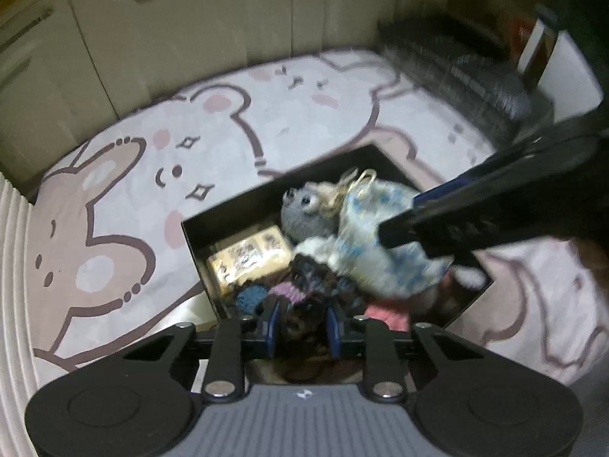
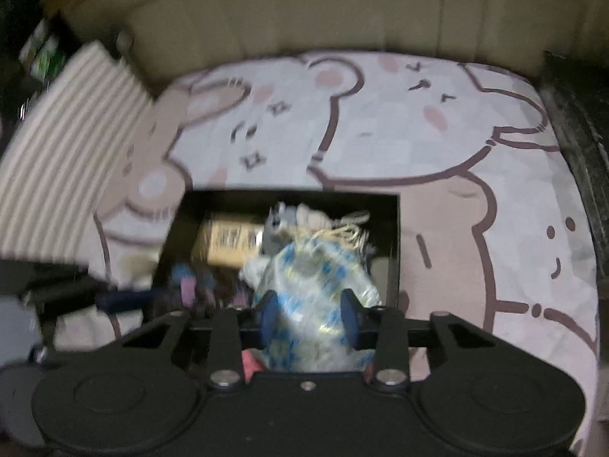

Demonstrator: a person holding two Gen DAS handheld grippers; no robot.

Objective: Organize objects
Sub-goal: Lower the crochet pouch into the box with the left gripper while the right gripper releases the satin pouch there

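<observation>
A black open box [image 1: 243,198] [image 2: 394,228] sits on a bed sheet printed with cartoon bears. It holds a grey knitted toy [image 1: 304,217], a yellow packet [image 1: 249,259] [image 2: 228,243] and several small knitted pieces [image 1: 285,291]. My right gripper [image 2: 309,314] is shut on a blue-and-white patterned pouch [image 2: 312,282] [image 1: 377,243] with a straw-coloured tie, just over the box; the gripper also shows in the left wrist view [image 1: 399,224]. My left gripper [image 1: 302,325] is shut on a dark brown knitted piece [image 1: 304,312] at the near edge of the box.
The bear-print sheet [image 1: 266,114] [image 2: 380,122] covers the bed. A striped white cushion [image 2: 72,122] [image 1: 11,266] lies at the left. A dark furry item [image 1: 456,72] lies at the back right. Beige cupboard doors [image 1: 171,19] stand behind the bed.
</observation>
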